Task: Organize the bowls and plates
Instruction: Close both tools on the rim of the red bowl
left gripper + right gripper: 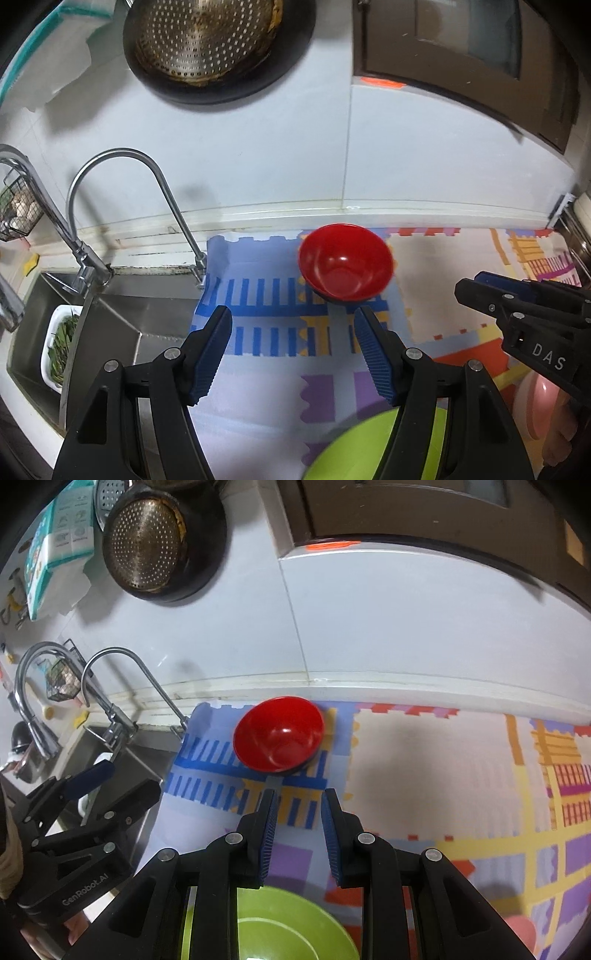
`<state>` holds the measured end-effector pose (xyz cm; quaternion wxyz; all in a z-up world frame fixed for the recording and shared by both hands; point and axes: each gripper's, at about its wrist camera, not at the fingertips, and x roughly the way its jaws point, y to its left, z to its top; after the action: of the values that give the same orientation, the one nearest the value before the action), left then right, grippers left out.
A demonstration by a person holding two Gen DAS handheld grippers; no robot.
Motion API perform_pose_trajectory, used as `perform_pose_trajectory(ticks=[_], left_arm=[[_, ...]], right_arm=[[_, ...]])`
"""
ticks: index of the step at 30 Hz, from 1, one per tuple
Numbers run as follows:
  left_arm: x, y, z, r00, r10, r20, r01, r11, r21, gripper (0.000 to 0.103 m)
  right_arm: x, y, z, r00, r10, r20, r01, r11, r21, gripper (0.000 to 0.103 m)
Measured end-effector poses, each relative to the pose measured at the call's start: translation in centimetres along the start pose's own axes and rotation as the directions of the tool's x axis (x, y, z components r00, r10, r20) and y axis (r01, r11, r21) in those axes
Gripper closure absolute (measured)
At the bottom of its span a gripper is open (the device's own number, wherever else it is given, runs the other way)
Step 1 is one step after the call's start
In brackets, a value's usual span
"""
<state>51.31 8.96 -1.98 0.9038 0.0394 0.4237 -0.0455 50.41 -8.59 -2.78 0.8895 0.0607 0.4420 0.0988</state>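
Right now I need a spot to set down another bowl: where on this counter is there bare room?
Free: the pale mat panel right of the glossy red bowl, and the striped mat between that bowl and the steel sink. Crowded: the near edge, with the lime-green dish and a pink dish.

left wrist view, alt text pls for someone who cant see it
The left gripper, jaws apart and empty, points at a red bowl on a patterned mat beside a steel sink. A green plate lies below it.

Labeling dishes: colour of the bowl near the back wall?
Red inside; the bowl shows best in the right wrist view, tilted on the patterned mat.
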Motion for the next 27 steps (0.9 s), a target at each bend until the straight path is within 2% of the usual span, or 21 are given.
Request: perform_pose_trajectory(ticks=[9, 17, 25, 27], left_arm=[[5.7, 0.9, 2.1, 0.999, 0.002, -0.05, -0.001, 1.0, 0.006, 0.035], [10.5, 1.1, 3.0, 0.995, -0.018, -0.099, 0.02, 1.0, 0.02, 0.035], [14.5, 1.0, 3.6, 0.988, -0.032, -0.154, 0.034, 0.999, 0.007, 0.036], [15.3, 0.9, 3.6, 0.985, -0.038, -0.166, 0.039, 0.999, 0.002, 0.04]], right_arm=[[4.9, 0.6, 3.0, 0.998, 0.024, -0.056, -0.025, 0.999, -0.025, 0.077], [10.1, -0.1, 4.9, 0.992, -0.001, -0.126, -0.002, 1.0, -0.031, 0.077], [13.6, -0.8, 5.8, 0.985, -0.03, -0.17, 0.024, 0.999, -0.037, 0.077], [14.4, -1.0, 6.0, 0.983, -0.032, -0.182, 0.026, 0.999, -0.031, 0.077]])
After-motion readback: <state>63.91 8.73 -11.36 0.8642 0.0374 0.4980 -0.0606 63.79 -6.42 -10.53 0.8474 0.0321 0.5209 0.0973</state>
